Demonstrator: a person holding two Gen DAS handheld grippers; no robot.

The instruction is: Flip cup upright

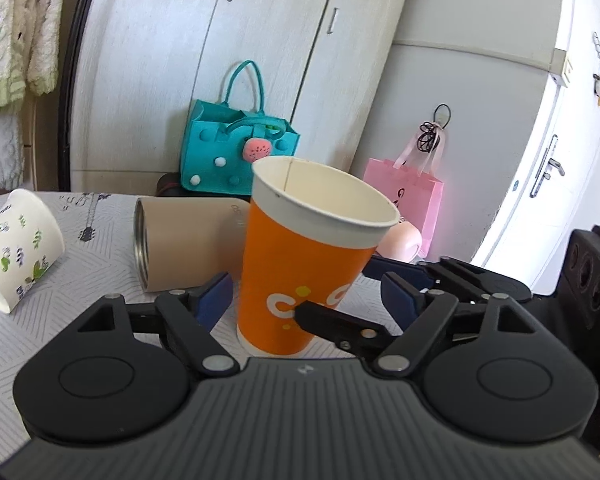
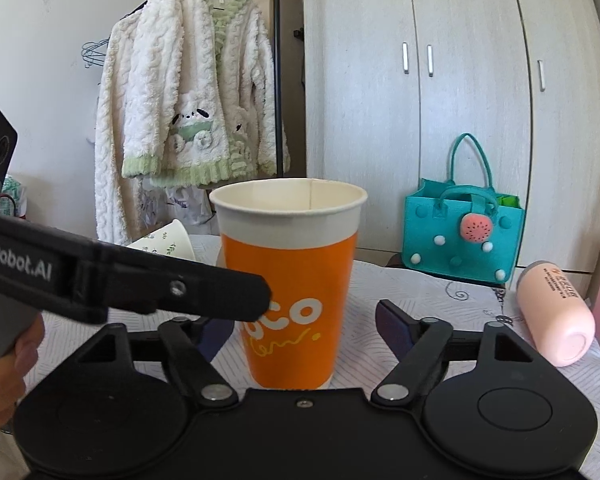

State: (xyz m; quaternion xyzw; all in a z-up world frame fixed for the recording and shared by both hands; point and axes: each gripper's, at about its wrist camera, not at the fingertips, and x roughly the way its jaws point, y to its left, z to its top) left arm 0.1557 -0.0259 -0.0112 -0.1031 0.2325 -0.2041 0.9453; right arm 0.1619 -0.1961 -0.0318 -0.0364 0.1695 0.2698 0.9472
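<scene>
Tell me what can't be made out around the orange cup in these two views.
- Orange cup base: right wrist view, hidden behind the right gripper's body.
- Cup logo: both views, partly covered by the other gripper's finger.
- Floral cup: right wrist view, mostly behind the left gripper.
- Pink bottle label: too small.

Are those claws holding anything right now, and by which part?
Nothing is held. The orange cup stands upright on the table, between the fingers of the wide-open left claw and right claw.
</scene>
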